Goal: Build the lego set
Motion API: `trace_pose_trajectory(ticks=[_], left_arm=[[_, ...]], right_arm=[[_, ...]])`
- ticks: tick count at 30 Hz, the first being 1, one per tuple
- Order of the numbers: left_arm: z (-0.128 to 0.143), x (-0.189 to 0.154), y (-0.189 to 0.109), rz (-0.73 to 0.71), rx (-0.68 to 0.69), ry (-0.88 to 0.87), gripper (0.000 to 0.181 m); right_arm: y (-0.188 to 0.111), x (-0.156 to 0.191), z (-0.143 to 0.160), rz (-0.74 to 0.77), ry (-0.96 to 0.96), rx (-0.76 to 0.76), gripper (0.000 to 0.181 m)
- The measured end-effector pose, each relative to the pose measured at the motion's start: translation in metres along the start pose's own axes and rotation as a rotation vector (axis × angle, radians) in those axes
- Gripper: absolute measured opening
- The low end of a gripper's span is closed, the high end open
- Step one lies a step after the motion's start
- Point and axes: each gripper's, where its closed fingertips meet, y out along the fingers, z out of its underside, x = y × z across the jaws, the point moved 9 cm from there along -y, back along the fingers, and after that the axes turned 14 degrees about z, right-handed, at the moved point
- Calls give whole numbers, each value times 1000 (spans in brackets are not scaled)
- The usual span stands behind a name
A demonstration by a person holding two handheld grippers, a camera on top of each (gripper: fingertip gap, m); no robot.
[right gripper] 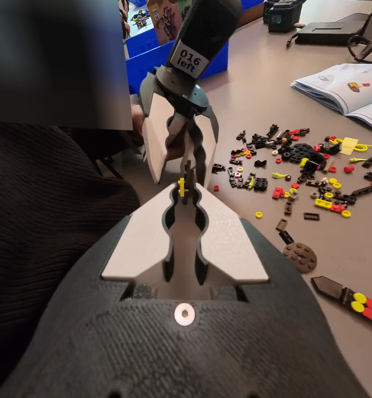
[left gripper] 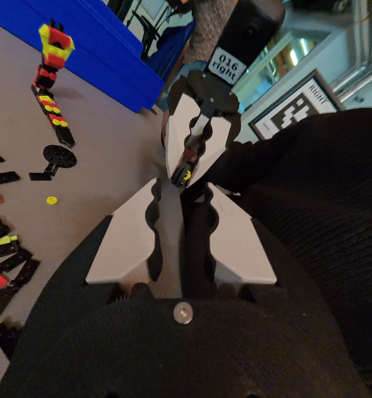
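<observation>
Standing far left on desk (left gripper: 107,163): red-yellow-black lego model (left gripper: 51,71), loose bricks below it. Centre: left gripper (left gripper: 182,185) fingers spread, holding nothing. Just beyond, right gripper (right gripper: 184,188) fingers pinch small black-and-yellow piece (right gripper: 184,186) held above desk. Right: brick pile (right gripper: 305,172), open instruction booklet (right gripper: 342,88).

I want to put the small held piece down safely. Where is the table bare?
Bare table lies between the blue bin and the open booklet, and in front of the round black plate. The loose brick pile is crowded.
</observation>
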Motion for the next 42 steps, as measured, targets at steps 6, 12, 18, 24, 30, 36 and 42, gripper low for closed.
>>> trace_pose_trajectory(ticks=[6,12,18,24,30,36,42], left_arm=[[2,-5,7,-41,61,86,21],[2,-5,6,-59,71,107,19],[-4,-7,-1,-44,10,118,15],[-6,-9,-3,-47,-4,129,7],[-5,-9,-2,-60,9,141,6],[-5,-9,-1,-80,17,156,7],[-3,-7,-1,-83,26,143,7]], right_arm=[[-1,1,0,-18,-1,6,10],[-1,4,-1,14,-36,23,10],[-1,6,-2,29,-60,32,10],[0,4,0,-3,-45,-10,10],[0,1,1,3,-31,-28,17],[1,3,2,1,-51,-19,10],[1,6,1,36,-112,23,10]])
